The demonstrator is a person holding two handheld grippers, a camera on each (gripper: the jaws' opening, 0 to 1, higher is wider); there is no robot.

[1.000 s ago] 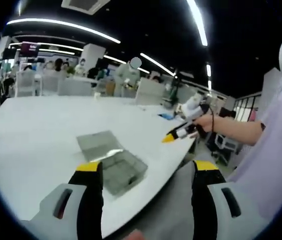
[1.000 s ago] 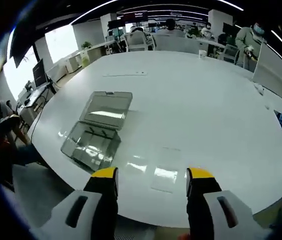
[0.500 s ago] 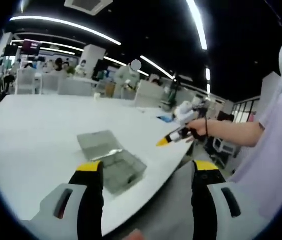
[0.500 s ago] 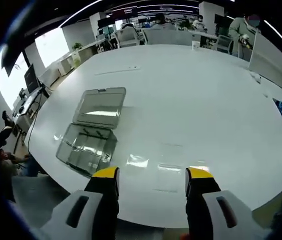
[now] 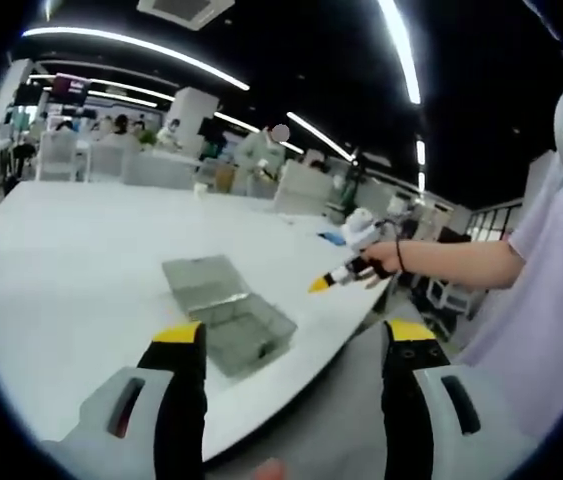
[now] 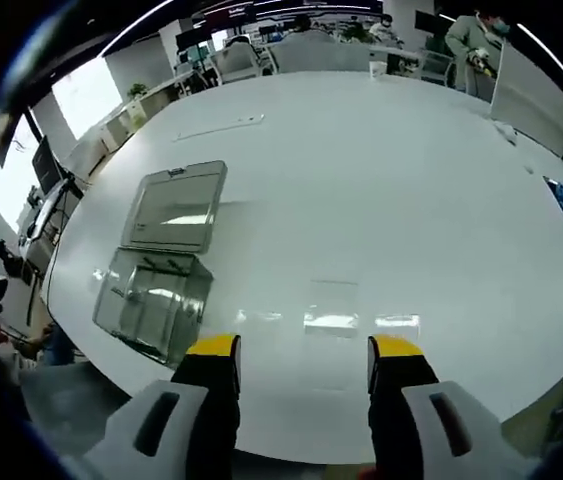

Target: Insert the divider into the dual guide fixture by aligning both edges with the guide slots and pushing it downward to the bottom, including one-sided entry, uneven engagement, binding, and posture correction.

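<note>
Right gripper view: my right tongs [image 6: 302, 352] gape empty above the divider [image 6: 332, 307], flat near the worktop [image 6: 411, 180] edge. Left tongs [image 5: 295, 340] also wide, empty. I'd steady the box [image 6: 151, 295] (near corner) first.

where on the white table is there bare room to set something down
The white table is bare beyond and right of the clear plastic hinged box, out to the blue item at its right rim. Crowded: the near-left edge, where the box and its open lid lie.
</note>
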